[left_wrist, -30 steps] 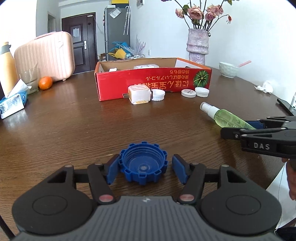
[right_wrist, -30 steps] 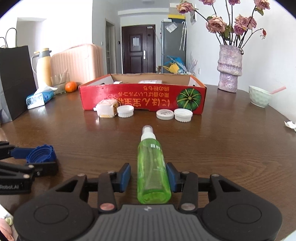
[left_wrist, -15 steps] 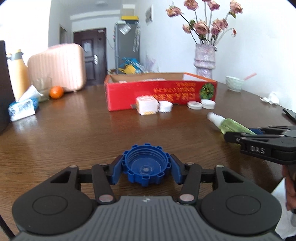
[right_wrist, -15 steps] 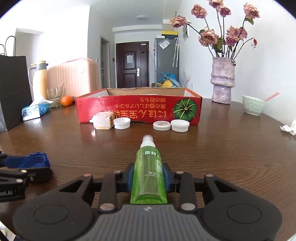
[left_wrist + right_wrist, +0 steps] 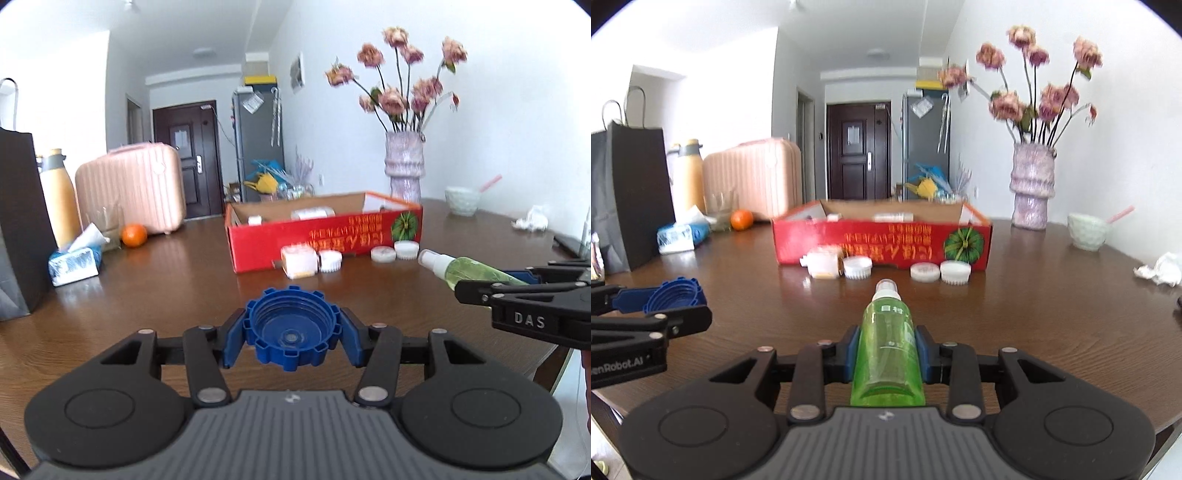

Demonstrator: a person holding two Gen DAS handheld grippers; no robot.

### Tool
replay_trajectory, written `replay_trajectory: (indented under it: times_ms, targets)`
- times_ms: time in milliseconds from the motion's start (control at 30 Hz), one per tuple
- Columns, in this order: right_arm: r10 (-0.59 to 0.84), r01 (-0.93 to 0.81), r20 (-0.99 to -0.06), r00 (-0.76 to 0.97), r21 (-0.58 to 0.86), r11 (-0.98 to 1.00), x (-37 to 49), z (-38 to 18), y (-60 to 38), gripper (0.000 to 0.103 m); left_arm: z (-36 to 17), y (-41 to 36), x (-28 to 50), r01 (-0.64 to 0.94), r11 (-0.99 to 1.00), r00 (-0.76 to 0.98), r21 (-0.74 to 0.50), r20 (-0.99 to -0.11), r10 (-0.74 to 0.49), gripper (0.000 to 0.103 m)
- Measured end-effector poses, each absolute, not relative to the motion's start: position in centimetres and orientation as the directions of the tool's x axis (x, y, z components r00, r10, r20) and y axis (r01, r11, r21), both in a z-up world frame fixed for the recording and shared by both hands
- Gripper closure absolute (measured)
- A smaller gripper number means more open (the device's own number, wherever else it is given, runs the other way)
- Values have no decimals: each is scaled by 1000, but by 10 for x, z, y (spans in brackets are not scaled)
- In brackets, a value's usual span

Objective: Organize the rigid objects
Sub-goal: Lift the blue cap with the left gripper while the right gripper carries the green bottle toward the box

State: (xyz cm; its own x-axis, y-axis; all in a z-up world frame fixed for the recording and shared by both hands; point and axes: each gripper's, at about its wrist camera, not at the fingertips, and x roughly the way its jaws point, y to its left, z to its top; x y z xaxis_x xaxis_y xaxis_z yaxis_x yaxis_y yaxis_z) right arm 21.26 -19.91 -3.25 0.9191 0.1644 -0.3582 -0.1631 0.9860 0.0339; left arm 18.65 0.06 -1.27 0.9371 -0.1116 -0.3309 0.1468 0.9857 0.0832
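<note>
We held the ridged blue plastic cap [image 5: 291, 329] clamped in the left gripper [image 5: 291, 334] at lower centre of the left wrist view, open side up, above the brown wooden table [image 5: 155, 291]. The right gripper [image 5: 887, 350], its jaws having just closed further, squeezed the green translucent spray bottle [image 5: 888, 350], nozzle pointing away. Beyond, at mid-frame, sat the open red cardboard box [image 5: 882, 243], with white round lids [image 5: 940, 272] and a small white cube-shaped container [image 5: 823, 264] along its front.

Pink suitcase [image 5: 131, 192], orange [image 5: 134, 235], vase [image 5: 403, 168]
</note>
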Motion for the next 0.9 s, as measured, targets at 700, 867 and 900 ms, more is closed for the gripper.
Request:
replay_trajectory:
  times_ms: [700,867,900]
  targets:
    - [142,-131,-281,949,57,990,217,8,-222,73,23,4,220,150,987,951,60,-281,-128,50]
    - [163,-144,-300,940,84,986,274,21,-235,73,32,4,284,172,982,945,77,-295,-143,50]
    - [171,-151,-302,938,90,984,289,24,-238,73,35,5,299,176,982,942,73,-302,-147,50]
